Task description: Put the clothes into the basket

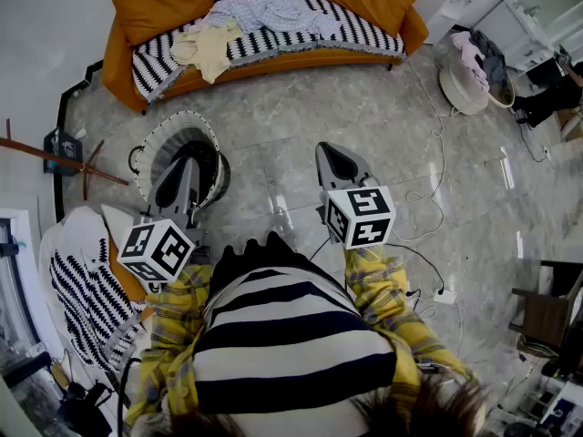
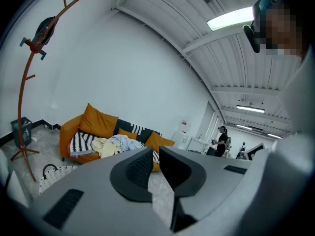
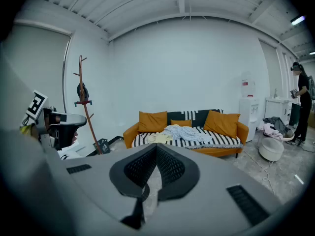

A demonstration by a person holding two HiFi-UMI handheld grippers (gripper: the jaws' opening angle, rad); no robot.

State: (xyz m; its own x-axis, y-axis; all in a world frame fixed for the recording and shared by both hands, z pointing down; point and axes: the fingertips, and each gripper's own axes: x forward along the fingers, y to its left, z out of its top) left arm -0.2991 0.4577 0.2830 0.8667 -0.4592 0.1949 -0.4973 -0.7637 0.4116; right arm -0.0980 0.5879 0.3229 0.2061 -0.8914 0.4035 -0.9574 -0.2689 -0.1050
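Note:
A blue-and-white garment [image 1: 264,12] and a pale yellow one [image 1: 211,45] lie on the orange sofa [image 1: 123,57] at the far side of the room. Both also show in the right gripper view: blue-white garment [image 3: 183,133], yellow garment [image 3: 158,138]. A white woven basket [image 1: 150,153] stands on the floor at the left, partly hidden by my left gripper [image 1: 194,151]. That gripper is shut and empty [image 2: 154,154]. My right gripper [image 1: 339,156] hangs over bare floor, a good way short of the sofa. It is shut with nothing in it [image 3: 156,149].
A wooden coat stand [image 1: 55,157] stands left of the basket. A cable [image 1: 428,198] runs over the marble floor at the right. A second white tub with pink clothing [image 1: 469,76] sits at the far right. A black-and-white striped cloth [image 1: 82,289] lies at my left.

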